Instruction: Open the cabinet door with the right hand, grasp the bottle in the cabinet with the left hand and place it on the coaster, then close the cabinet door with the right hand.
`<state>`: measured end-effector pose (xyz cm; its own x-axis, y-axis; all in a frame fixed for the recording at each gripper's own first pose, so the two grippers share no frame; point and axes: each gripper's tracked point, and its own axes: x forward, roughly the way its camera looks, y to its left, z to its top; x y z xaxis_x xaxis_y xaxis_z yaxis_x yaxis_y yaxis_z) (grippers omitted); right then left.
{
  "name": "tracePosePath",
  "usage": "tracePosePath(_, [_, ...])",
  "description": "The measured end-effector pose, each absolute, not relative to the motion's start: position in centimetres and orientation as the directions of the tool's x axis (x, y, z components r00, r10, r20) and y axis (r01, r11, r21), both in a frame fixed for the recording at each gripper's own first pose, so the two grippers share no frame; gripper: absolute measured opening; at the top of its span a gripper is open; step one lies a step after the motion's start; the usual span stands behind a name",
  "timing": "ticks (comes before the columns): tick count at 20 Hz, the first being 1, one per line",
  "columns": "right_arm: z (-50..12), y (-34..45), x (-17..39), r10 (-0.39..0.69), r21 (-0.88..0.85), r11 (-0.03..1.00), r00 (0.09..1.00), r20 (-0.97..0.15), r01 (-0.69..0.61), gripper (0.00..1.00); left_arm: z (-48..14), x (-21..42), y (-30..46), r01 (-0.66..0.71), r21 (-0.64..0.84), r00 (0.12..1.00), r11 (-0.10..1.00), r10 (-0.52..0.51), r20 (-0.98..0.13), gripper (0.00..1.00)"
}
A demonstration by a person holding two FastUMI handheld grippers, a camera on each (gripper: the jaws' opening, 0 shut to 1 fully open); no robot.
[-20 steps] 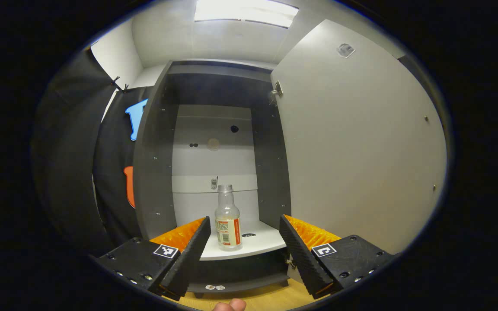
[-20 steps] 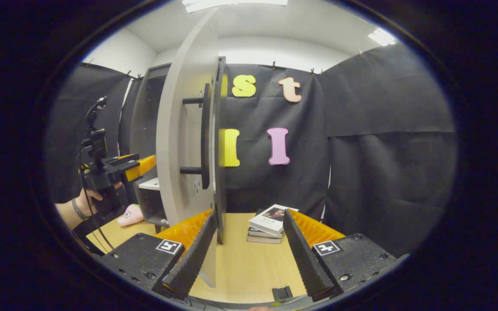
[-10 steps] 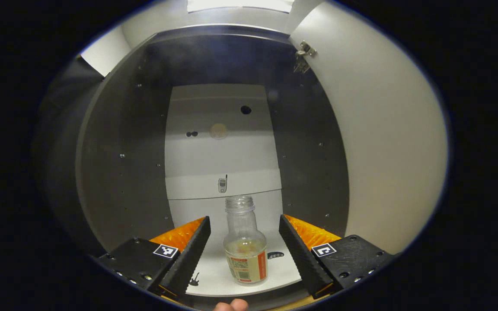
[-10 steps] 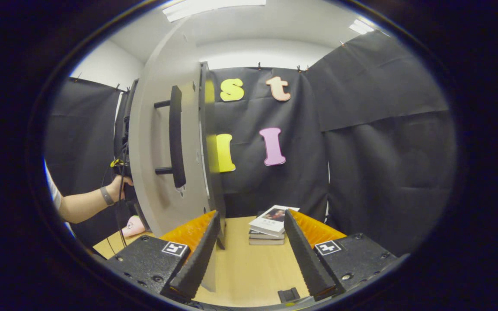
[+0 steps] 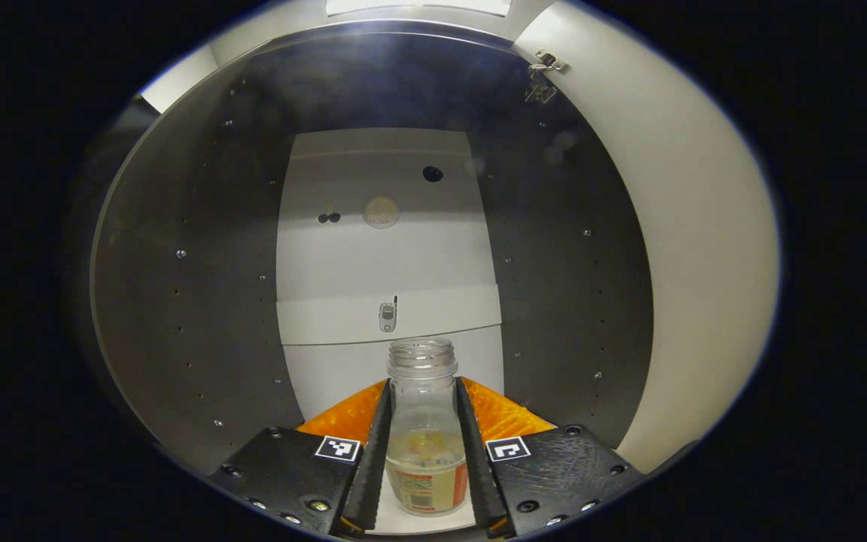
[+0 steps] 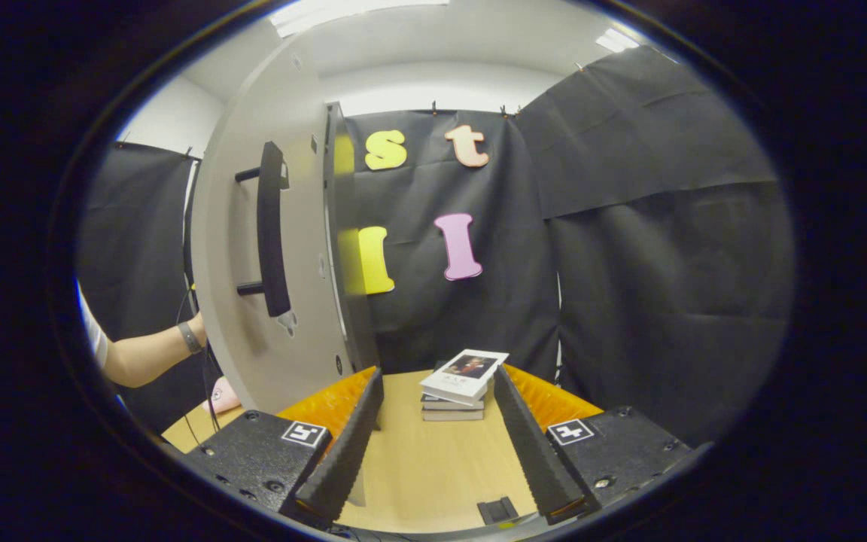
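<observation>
We see the left tongs (image 5: 421,467) closed on the clear, uncapped glass bottle with a label (image 5: 424,444), upright on the white shelf (image 5: 384,523) inside the dark grey cabinet (image 5: 193,301). Right tongs (image 6: 437,444) gape wide above the wooden bench (image 6: 433,467), beside the open grey cabinet door (image 6: 305,301).

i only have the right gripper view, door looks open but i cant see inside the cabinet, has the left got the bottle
Observer: Yes. In the left gripper view, the left gripper has both fingers pressed against the bottle.
Operator: is it lifted yet
Observer: Cannot tell; the bottle's base sits low over the white shelf, upright.
Operator: cap on?
Observer: No cap; the bottle's mouth is open, a little liquid inside.
</observation>
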<state>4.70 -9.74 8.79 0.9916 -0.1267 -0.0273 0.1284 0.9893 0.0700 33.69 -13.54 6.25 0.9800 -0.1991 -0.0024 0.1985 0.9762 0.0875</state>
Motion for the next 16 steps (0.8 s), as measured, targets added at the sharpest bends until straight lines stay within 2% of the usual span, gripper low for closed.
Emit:
tracePosePath(1, [8.8,-9.5,4.8,-0.121,0.063,0.990,0.992,-0.028,0.123,0.92,6.5,33.1,-13.5,0.208,0.082,0.978,0.975,-0.208,0.000,0.43])
tracePosePath(5, [9.5,-8.4,4.8,-0.084,0.025,0.996,0.996,-0.012,0.085,0.92,7.6,29.0,-11.8,0.213,0.084,0.976,0.973,-0.216,0.032,0.42])
tracePosePath(9, [10.7,-7.6,4.4,-0.055,0.030,0.998,0.998,0.025,0.054,0.92,7.5,23.2,-8.2,0.176,0.088,0.982,0.980,-0.181,0.051,0.42])
tracePosePath(12, [12.1,-7.3,4.0,-0.039,0.048,0.998,0.998,0.048,0.037,0.92,4.9,18.8,-4.3,0.103,0.106,0.993,0.989,-0.108,0.040,0.42])
tracePosePath(16, [15.1,-7.2,3.0,-0.043,0.061,0.997,0.995,0.093,0.037,0.92,-2.3,12.3,1.4,-0.047,0.157,0.999,0.987,0.045,0.017,0.42])
